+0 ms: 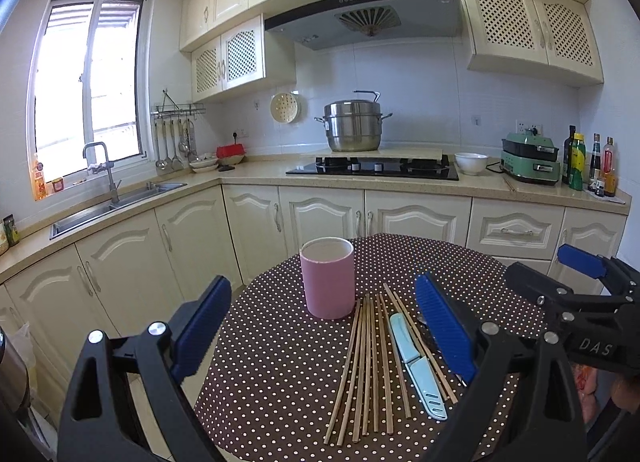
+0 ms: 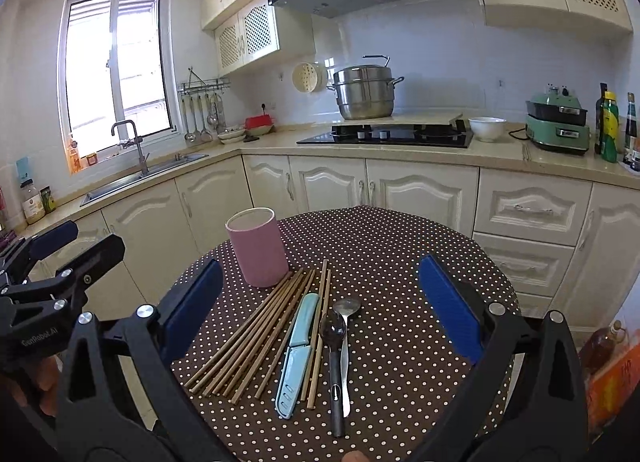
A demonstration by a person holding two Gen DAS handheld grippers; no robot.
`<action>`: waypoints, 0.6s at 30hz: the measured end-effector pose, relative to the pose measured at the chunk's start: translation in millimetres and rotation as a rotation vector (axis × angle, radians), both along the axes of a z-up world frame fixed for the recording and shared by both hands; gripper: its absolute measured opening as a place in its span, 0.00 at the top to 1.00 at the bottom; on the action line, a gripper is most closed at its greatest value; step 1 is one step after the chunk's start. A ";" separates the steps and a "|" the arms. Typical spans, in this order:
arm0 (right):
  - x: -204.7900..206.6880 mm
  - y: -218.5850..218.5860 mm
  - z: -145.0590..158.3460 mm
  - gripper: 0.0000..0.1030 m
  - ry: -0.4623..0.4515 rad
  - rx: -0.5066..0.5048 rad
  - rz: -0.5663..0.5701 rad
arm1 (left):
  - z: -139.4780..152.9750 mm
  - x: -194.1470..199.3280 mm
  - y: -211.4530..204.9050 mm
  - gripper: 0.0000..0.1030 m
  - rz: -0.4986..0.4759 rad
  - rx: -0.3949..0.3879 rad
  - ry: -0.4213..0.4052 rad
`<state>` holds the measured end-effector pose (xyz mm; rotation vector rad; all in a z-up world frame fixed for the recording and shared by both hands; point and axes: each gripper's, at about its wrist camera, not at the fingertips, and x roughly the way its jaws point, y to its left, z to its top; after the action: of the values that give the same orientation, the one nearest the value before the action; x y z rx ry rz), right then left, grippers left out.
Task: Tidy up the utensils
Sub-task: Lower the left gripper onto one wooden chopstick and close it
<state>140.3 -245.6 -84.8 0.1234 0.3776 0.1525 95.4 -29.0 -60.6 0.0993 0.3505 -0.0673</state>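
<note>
A pink cylindrical holder (image 1: 328,278) (image 2: 258,248) stands empty and upright on the round polka-dot table (image 1: 460,262) (image 2: 400,246). In front of it lie several wooden chopsticks (image 1: 366,366) (image 2: 256,334), a light blue sheathed knife (image 1: 416,366) (image 2: 298,354), a black spoon (image 2: 334,346) and a steel spoon (image 2: 346,338). My left gripper (image 1: 324,326) hovers open above the chopsticks, holding nothing. My right gripper (image 2: 320,310) is open over the knife and spoons, also holding nothing. In the left wrist view the right gripper (image 1: 592,282) shows at the right edge.
Beyond the table runs an L-shaped counter with a sink (image 1: 120,202), a gas hob (image 1: 376,168) with a steel steamer pot (image 1: 354,122), a white bowl (image 1: 471,162), a green appliance (image 1: 530,158) and bottles (image 1: 588,162). Cream cabinets sit below.
</note>
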 end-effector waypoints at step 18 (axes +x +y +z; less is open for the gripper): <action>79.8 -30.5 -71.6 0.06 0.280 -0.060 -0.059 | -124.4 137.6 27.9 0.35 -0.191 -0.043 0.591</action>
<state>220.1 -276.2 -156.4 0.0964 0.6566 0.0654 233.0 -1.0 -185.0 0.0683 0.9287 -0.2960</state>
